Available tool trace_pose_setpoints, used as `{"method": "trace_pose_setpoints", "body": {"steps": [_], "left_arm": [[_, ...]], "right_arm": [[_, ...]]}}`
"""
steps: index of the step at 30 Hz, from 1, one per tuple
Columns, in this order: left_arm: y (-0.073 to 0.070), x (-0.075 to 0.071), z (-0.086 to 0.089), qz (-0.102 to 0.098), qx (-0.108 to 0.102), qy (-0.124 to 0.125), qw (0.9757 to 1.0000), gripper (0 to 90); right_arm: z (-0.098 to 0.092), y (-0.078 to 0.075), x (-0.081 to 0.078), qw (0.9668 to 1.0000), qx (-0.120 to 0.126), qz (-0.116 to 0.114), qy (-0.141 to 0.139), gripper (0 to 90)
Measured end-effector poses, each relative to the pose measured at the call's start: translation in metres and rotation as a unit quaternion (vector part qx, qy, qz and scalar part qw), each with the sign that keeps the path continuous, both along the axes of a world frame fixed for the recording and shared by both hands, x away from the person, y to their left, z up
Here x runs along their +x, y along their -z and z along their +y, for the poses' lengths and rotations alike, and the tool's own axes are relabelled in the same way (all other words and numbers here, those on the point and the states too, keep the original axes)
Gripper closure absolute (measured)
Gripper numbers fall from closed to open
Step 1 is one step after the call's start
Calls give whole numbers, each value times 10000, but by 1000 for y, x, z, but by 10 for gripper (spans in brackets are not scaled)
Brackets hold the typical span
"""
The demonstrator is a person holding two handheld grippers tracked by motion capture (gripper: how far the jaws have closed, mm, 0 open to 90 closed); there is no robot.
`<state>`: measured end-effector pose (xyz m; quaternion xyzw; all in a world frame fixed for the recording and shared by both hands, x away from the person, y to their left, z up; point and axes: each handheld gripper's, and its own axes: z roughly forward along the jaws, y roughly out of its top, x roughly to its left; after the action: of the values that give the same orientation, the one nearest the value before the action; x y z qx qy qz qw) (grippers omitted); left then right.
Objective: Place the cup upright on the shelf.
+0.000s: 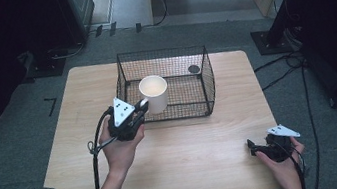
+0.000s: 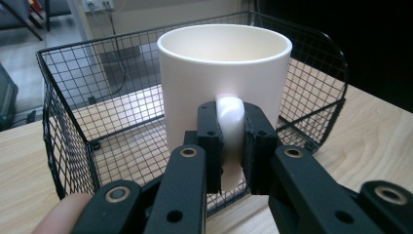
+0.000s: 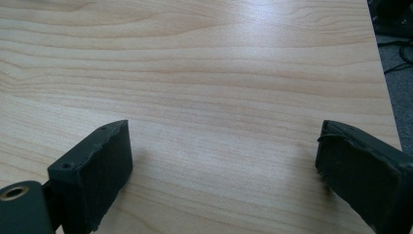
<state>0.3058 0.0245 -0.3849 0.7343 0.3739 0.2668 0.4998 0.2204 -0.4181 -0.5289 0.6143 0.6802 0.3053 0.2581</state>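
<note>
Two black jaws of the left gripper [image 2: 233, 146] clamp the handle of a white cylindrical ceramic mug [image 2: 224, 83] at the black wire basket's [image 2: 63, 122] near wall, while the right gripper [image 3: 224, 165] rests wide apart on the pale wooden table [image 3: 219, 73].

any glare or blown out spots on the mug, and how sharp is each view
Left gripper view: the mug is sharp, but its handle between the left gripper pads is blown out white. High view: dim and soft, with dark room edges, while the table is evenly lit. Right gripper view: pale sheen on the wood at the top, jaws slightly soft.
</note>
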Motion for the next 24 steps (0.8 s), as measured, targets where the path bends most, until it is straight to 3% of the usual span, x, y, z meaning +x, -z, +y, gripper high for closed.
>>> {"method": "trace_pose_setpoints", "body": {"steps": [24], "left_arm": [[14, 52, -22, 41, -8, -296, 9996, 815]], "right_arm": [[0, 0, 0, 10000, 0, 2, 1, 60]]}}
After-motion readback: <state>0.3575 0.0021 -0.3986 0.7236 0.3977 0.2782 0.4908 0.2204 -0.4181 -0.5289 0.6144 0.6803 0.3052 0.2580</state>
